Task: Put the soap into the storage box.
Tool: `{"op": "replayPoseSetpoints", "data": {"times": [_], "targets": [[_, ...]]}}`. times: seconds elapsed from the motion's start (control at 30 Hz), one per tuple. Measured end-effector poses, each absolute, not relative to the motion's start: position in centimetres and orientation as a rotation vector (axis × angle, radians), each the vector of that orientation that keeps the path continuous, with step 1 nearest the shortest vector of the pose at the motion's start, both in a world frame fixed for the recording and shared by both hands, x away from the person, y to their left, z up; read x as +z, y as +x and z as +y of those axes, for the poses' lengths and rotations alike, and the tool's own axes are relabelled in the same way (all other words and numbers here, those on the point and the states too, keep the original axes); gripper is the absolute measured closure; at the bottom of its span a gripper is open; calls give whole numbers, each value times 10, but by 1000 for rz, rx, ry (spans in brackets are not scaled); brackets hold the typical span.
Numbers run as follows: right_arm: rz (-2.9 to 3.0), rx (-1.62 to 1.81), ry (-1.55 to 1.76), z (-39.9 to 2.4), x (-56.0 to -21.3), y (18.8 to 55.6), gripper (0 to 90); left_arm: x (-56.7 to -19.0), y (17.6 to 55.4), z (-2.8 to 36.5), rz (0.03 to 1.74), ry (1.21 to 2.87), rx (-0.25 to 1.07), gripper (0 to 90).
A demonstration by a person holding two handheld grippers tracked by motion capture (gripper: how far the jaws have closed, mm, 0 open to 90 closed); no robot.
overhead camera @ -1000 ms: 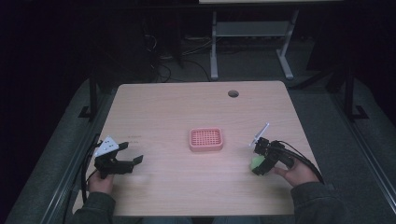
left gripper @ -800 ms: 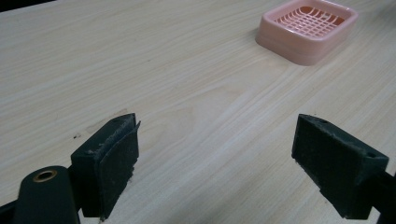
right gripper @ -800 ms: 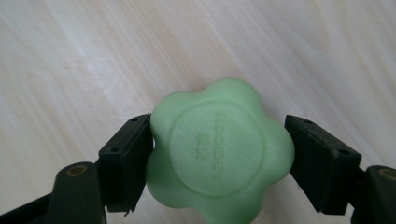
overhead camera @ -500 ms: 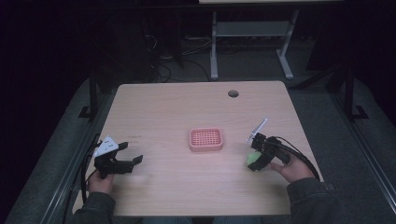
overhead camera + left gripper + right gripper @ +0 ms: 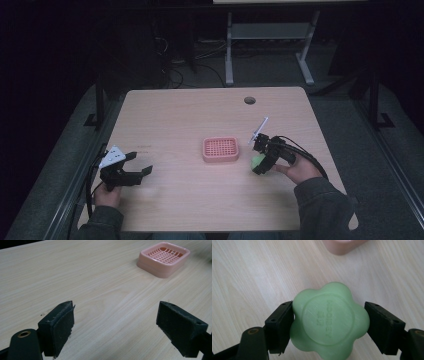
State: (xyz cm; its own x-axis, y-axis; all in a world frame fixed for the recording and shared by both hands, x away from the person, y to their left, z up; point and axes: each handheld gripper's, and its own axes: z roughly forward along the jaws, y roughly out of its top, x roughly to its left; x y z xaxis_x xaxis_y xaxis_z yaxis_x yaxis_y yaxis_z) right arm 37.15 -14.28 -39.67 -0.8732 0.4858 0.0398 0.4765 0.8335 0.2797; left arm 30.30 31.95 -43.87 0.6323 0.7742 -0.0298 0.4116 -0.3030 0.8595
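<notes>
Right tongs (image 5: 329,322) clamp the green soap (image 5: 329,321) near the pink tray (image 5: 220,149); left tongs (image 5: 116,327) gape.

Only the pink tray (image 5: 220,149) interrupts the bare table (image 5: 190,115)

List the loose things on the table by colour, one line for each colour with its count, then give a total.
Pink: 1, the soap dish in the middle of the table.
Green: 1, the flower-shaped soap clamped in the right hand-held gripper.
Total: 2.
</notes>
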Motion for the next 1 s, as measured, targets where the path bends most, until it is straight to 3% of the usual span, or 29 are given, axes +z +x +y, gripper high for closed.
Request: {"op": "replayPoseSetpoints", "data": {"times": [1.0], "targets": [[3015, 484, 666, -79, -375, 419, 261, -438, 304, 322, 940, 1902, 488, 144]]}}
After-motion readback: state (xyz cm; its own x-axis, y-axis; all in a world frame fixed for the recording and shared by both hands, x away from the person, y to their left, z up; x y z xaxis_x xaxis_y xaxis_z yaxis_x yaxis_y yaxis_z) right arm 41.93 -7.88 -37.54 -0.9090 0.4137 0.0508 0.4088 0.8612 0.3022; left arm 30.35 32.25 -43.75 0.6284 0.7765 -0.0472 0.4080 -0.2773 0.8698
